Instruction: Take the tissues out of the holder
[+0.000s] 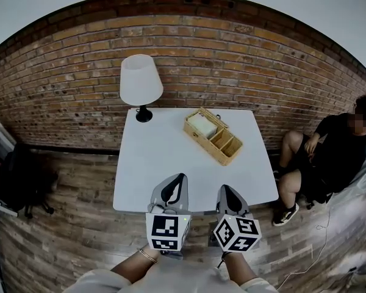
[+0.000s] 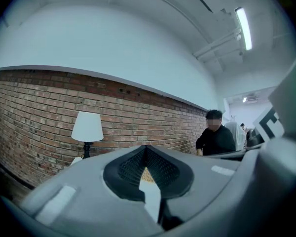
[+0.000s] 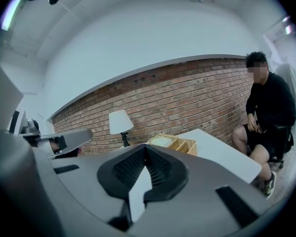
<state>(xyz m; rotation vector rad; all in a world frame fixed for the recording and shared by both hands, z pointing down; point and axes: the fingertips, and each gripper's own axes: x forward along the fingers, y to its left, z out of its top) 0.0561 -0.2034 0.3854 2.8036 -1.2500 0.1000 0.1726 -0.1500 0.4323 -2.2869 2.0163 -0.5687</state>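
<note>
a red brick wall point(image 1: 232, 54) fills the upper part of the head view, above a floor of the same brick. against it stands a white square bench point(image 1: 171, 163), at the centre of the frame. a person in black clothes point(image 1: 335, 157) sits off the bench's right edge, well apart from the work. a lamp with a white shade and a dark base point(image 1: 141, 81) stands at the bench's upper left corner.

a woven straw-coloured holder point(image 1: 201, 142) sits slantwise at the upper middle of the bench, right of the lamp and not touching it. it has three compartments. the large square one at its upper left end holds a flat stack of white tissues point(image 1: 202, 126), lying just below the rim. the two smaller ones at its lower right end look empty, as far as these views tell.

the left gripper point(image 1: 182, 177) and the right gripper point(image 1: 224, 188) hang side by side over the bench's lower edge, both pointing up the frame toward the holder and well short of it. each has its jaws closed tip to tip, with nothing between them.

the step in hand seems to be the approach, since the tissues are untouched. the next move likely calls for one gripper to cross the bench, spread its jaws over the large compartment and pinch the stack. the other may have to steady the light holder.
</note>
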